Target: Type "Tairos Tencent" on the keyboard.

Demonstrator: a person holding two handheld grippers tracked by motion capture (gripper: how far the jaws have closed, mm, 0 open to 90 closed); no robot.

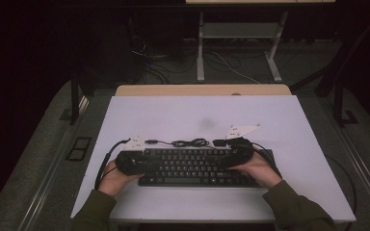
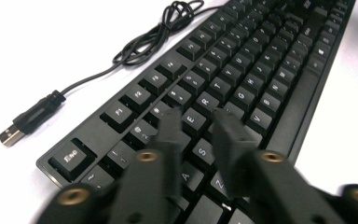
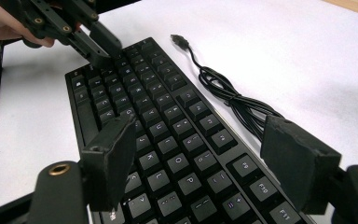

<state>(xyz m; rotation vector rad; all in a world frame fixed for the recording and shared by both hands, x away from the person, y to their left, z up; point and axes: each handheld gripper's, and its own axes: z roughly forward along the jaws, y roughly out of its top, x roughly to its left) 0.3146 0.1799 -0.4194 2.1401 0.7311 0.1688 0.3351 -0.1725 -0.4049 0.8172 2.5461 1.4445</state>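
Keyboard (image 1: 192, 167) lies lower centre of the high view, long axis left-right, its cable (image 1: 188, 142) above. Left gripper (image 2: 198, 123) angles down over the left keys, jaws narrow, seemingly empty; right gripper (image 3: 200, 144) spread wide over the right end

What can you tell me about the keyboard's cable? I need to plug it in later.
The cable is thin, black and looks rubbery. It lies on the white table along the far edge of the keyboard, its middle bunched in loose loops. Its free end carries a black USB plug with a bare metal tip, lying flat and unplugged. Neither tongs touch it.
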